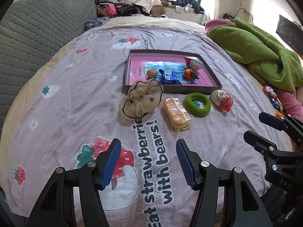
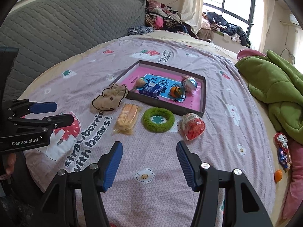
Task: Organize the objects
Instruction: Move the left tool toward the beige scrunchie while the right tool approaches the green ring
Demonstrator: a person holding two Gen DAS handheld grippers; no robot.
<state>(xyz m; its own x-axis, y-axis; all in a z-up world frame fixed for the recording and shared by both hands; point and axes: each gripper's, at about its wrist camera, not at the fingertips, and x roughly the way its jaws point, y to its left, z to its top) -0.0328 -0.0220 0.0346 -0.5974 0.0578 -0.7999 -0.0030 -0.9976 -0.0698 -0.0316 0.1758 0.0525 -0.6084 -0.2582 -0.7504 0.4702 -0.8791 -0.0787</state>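
Observation:
A dark shallow box (image 1: 197, 90) (image 2: 166, 106) with a pink lining lies on the bed. It holds a walnut (image 1: 152, 73), a blue packet (image 1: 169, 76), an orange (image 1: 188, 74) and a wrapped ball (image 1: 193, 63). In front of it lie a beige scrunchie (image 1: 143, 99) (image 2: 109, 99), a cracker pack (image 1: 177, 113) (image 2: 127, 118), a green ring scrunchie (image 1: 197, 104) (image 2: 158, 119) and a red-and-white wrapped pack (image 1: 222, 100) (image 2: 193, 126). My left gripper (image 1: 148, 161) is open and empty, short of the cracker pack. My right gripper (image 2: 149, 162) is open and empty, short of the green ring.
A green blanket (image 1: 265, 53) (image 2: 278, 87) lies at the right. A candy wrapper (image 2: 283, 148) and a small orange (image 2: 278, 175) sit by the bed's right edge. A grey quilted headboard (image 1: 37, 30) stands at the left. Clothes are piled at the back by the window.

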